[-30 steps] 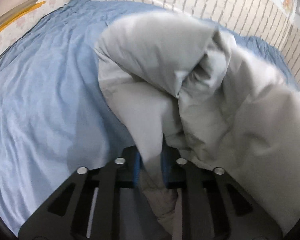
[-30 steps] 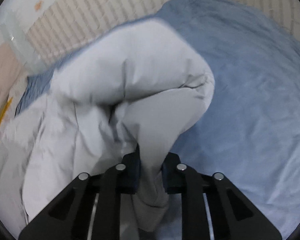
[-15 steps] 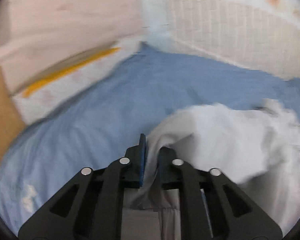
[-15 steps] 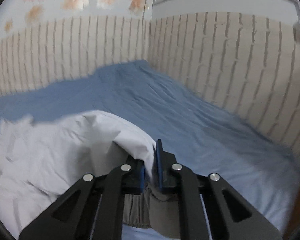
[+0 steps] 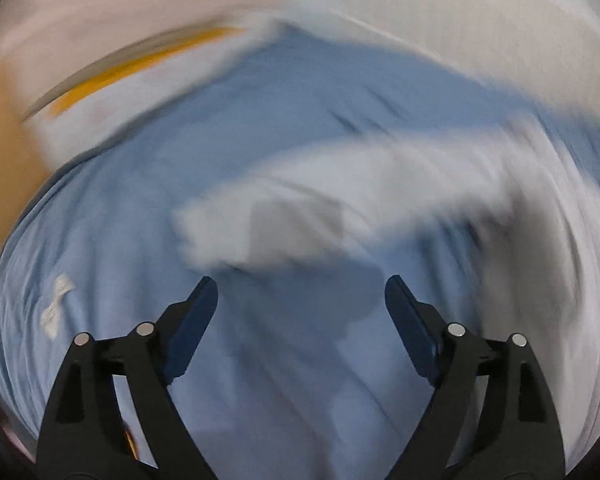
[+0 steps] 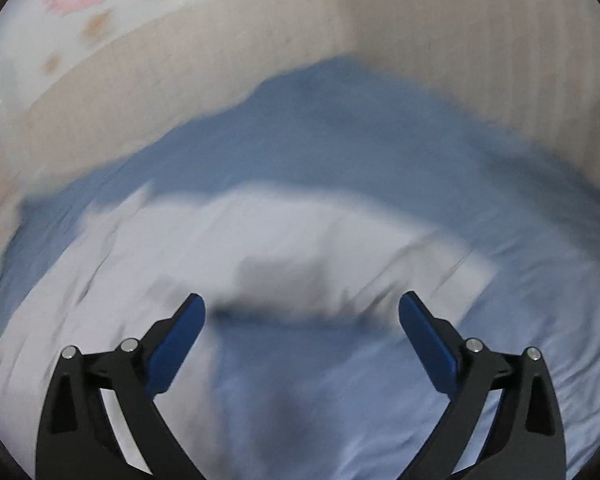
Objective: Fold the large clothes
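- While both views are blurred, the left gripper (image 5: 301,292) plainly has its jaws spread wide; they have just been opening, and nothing lies between them but the blue bedsheet (image 5: 284,380).
- Left of the left jaw, a small white mark (image 5: 56,310) shows on the sheet.
- Further off to the left, beyond the sheet's edge, runs a pale surface with a yellow stripe (image 5: 140,68); what it is cannot be told.
- Ahead of the left jaws, just beyond their tips, the pale grey garment (image 5: 340,208) lies on the bed, and it spreads on past the right jaw to the right edge of the view.
- Seen from the right wrist, the right gripper (image 6: 302,306) likewise has its jaws wide apart, just opened, with no cloth clamped between them.
- To the left of the right jaws and ahead of them, the garment (image 6: 220,240) lies spread on the bed, its near edge just beyond the tips; a darker grey patch (image 6: 280,276) sits on it between the two tips.
- Right of the right jaw and beyond the garment there is bare bedsheet (image 6: 520,360).
- Behind the bed stands a pale wall (image 6: 420,32).
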Demonstrator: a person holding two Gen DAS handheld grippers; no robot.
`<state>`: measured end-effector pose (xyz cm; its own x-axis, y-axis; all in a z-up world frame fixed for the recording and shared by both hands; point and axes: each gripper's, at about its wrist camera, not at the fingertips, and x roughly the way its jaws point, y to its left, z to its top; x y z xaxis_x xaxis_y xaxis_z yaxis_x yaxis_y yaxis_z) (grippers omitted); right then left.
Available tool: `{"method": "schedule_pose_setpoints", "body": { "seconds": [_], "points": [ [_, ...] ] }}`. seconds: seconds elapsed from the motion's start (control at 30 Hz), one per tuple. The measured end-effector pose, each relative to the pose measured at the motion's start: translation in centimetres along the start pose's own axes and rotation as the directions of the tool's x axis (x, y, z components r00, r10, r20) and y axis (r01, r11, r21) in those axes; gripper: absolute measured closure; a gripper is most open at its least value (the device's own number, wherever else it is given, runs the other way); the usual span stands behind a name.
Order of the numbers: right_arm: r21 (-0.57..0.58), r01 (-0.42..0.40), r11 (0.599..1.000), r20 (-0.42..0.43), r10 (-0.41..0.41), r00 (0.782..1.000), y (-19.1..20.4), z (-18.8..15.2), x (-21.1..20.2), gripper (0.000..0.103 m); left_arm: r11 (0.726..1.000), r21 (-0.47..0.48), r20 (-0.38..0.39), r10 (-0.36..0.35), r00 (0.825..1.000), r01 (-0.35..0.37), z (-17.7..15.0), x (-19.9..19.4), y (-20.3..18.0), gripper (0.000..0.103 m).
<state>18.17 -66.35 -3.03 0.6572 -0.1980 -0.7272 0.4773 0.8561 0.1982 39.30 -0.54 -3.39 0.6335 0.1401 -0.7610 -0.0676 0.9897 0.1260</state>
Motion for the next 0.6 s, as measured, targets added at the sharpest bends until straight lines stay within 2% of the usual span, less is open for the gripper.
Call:
{"method": "schedule_pose_setpoints", "body": {
  "seconds": [0.07,0.13,0.2,0.3,0.33,0.37,0.47,0.53,0.57,0.6],
  "points": [
    [-0.108,-0.075,0.991,-0.126,0.061,0.990,2.4,-3.1,0.6,0.005,0.993,0.111,-0.016,-0.043,0.999,0.045,-1.2,-0.4,-4.6,0.018],
    [-0.176,-0.106,0.979,-0.206,0.068,0.976,3.5,-5.3,0.8,0.006,0.983,0.147,-0.055,-0.106,0.993,0.113,-3.0,-1.0,-7.7,0.018],
    [-0.176,-0.120,0.977,-0.249,0.073,0.966,3.9,-6.0,1.0,0.005,0.981,0.142,-0.077,-0.125,0.989,0.135,-7.7,-1.5,-6.2,0.018],
    [-0.091,-0.169,0.981,-0.316,0.133,0.939,4.8,-6.4,1.7,0.005,0.977,0.183,-0.091,-0.093,0.992,0.108,-10.0,-0.8,-6.3,0.019],
    [-0.092,-0.166,0.982,-0.329,0.127,0.936,5.9,-7.5,1.7,0.005,0.975,0.197,-0.094,-0.089,0.992,0.106,-11.2,-0.1,-8.0,0.020],
    [-0.110,-0.162,0.981,-0.339,0.116,0.934,6.6,-8.1,2.0,0.005,0.975,0.193,-0.098,-0.095,0.991,0.113,-11.7,-0.3,-7.3,0.020],
    [-0.280,-0.121,0.952,-0.386,0.004,0.923,9.4,-10.1,4.1,0.006,0.977,0.138,-0.118,-0.144,0.982,0.160,-12.1,0.1,-7.5,0.020],
    [-0.350,-0.153,0.924,-0.428,-0.012,0.904,10.5,-11.3,5.4,0.025,0.977,0.145,-0.112,-0.142,0.984,0.157,-12.2,1.1,-8.8,0.019],
    [-0.344,-0.160,0.925,-0.437,-0.007,0.899,10.4,-11.6,5.5,0.056,0.976,0.156,-0.108,-0.135,0.985,0.151,-12.2,1.6,-9.4,0.018],
    [-0.329,-0.149,0.933,-0.429,-0.007,0.903,10.3,-11.3,5.6,0.073,0.976,0.165,-0.106,-0.129,0.986,0.145,-12.3,1.8,-9.6,0.017]
  ]
}}
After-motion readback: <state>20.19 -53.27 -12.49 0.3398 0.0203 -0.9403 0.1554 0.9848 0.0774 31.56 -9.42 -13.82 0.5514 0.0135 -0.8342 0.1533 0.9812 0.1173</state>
